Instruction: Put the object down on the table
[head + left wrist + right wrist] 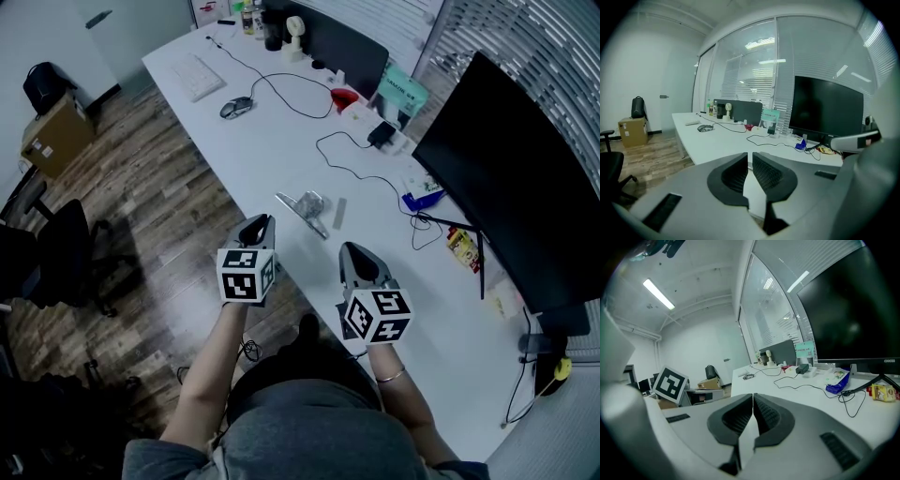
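Note:
A small silvery metal object (307, 204) lies on the white table (272, 150), with a short grey strip (338, 212) just right of it. My left gripper (258, 225) hovers at the table's near edge, just left of and short of the object, touching nothing. Seen from its own camera, the left gripper (750, 159) has its jaws drawn together with only a thin slit and nothing between them. My right gripper (354, 251) sits to the right, nearer me than the object. Its jaws (753, 399) meet, empty.
A large black monitor (525, 187) fills the right side of the table. A black cable (361, 173), a blue item (424, 199) and a snack packet (461, 248) lie near its stand. A mouse (236, 107) and keyboard (195, 75) lie farther off. A cardboard box (54, 131) and chair (56, 253) stand on the floor at left.

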### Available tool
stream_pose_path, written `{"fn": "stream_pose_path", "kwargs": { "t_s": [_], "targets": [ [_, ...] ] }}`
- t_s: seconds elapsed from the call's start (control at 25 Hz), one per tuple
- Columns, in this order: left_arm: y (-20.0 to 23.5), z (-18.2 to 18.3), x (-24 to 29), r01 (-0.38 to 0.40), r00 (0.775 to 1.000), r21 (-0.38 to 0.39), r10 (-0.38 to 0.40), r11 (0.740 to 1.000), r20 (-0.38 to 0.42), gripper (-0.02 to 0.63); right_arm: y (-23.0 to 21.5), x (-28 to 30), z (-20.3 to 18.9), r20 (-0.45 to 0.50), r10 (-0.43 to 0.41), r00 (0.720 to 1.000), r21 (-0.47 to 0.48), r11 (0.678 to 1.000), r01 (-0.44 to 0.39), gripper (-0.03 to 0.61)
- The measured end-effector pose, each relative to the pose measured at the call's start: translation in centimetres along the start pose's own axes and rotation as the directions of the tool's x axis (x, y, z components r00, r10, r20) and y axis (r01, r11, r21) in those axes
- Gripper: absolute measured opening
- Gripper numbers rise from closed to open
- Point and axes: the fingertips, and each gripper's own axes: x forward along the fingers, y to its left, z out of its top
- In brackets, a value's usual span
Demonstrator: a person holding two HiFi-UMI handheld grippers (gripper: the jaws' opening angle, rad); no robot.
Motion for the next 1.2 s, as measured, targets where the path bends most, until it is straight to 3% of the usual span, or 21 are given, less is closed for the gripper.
{"fn": "stream_pose_path", "kwargs": {
  "t_s": [0.68, 1.2],
  "targets": [
    [2.1, -1.2, -6.1, -0.036, 0.998, -0.044, 0.038, 0.998, 0.042, 0.029, 2.1, 0.0, -0.2, 0.0, 0.028, 1.0, -0.021, 0.999, -0.028, -0.005],
    [2.4, -1.4, -7.9, -0.04, 0.998, -0.047, 0.042, 0.998, 0.053, 0.029, 3.5, -0.3, -0.3, -0.004, 0.033, 0.999, -0.051, 0.998, -0.033, 0.0]
  ]
}}
